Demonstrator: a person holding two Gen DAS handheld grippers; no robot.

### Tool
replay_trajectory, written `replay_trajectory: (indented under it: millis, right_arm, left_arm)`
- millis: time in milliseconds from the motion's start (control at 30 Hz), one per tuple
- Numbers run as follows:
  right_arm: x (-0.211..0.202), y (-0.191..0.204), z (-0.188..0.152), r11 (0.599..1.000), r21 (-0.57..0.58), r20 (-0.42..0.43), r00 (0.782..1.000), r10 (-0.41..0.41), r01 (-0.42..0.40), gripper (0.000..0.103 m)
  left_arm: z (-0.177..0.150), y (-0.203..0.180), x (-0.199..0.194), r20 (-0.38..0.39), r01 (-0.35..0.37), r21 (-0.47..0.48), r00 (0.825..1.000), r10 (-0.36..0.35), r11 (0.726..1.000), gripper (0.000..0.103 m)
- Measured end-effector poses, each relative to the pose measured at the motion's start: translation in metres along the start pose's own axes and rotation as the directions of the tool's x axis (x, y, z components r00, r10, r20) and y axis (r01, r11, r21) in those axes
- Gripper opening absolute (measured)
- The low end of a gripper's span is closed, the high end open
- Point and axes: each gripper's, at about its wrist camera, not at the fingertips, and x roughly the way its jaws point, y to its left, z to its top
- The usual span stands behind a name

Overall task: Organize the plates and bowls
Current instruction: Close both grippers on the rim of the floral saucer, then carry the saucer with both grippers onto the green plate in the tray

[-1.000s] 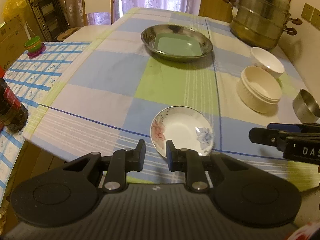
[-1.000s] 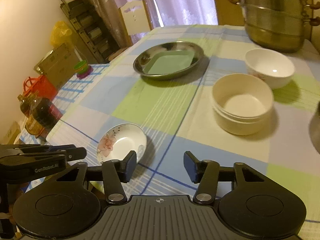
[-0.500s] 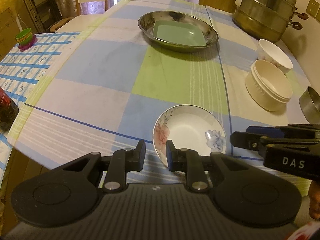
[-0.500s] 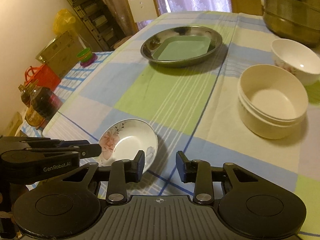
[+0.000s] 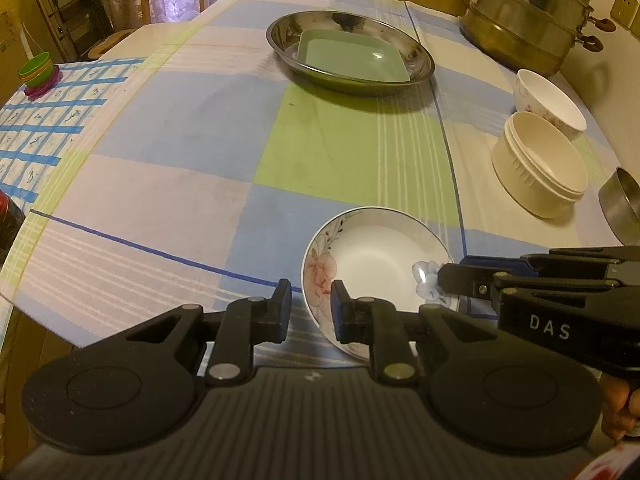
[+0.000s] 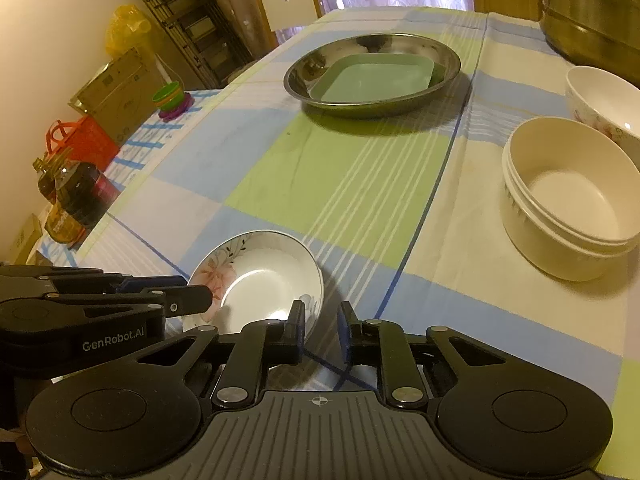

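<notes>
We take the floral plate (image 5: 374, 258) as our landmark; it sits near the front edge of the counter (image 5: 168, 140), on a checked cloth. Our left gripper (image 5: 308, 304) straddles the plate's near-left rim, one finger outside the rim and one inside over the white well, with a narrow gap between them; we cannot tell whether the pads press the rim. Our right gripper (image 6: 320, 320) meets the plate at its opposite rim, its jaws closing, the left finger over the plate's edge and the right finger on the cloth beside it; the rim lies between them, and we cannot tell whether the pads have reached it. In the left wrist view the right gripper's fingers reach in from the side to the blue flower on the rim. Far beyond the plate, toward the counter's back, a steel tray (image 5: 416, 52) holds a green dish (image 5: 352, 54). To the right of the plate, well apart, stands a cream bowl (image 6: 568, 196), and just behind that a white bowl (image 6: 600, 96) with a flower print. A steel steamer pot (image 5: 524, 12) stands at the back corner beyond the bowls, and a steel cup (image 5: 622, 204) lies at the right edge, near the cream bowl.
</notes>
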Motion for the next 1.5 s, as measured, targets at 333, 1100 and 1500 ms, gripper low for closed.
replay_trajectory:
  millis: [333,1100,1500]
  right_arm:
    - [0.006,0.005,-0.001,1.0,-0.02,-0.007,1.0,-0.005,0.005,0.008]
    - [-0.001,-0.002,0.018,0.999,-0.005,0.036,0.999,-0.034,0.034,0.007]
    - [-0.003,-0.019,0.062,0.996,0.042,0.09,0.992,-0.083,0.08,0.007]
  left_arm:
    - [-0.001,0.001,0.005,-0.016,0.017,-0.009,1.0,-0.017,1.0,0.01]
    - [0.026,-0.005,0.007,0.003,0.037,0.034,0.999,-0.037,0.999,0.009]
    - [0.083,-0.012,0.019,0.047,0.087,0.094,0.995,-0.091,0.992,0.008]
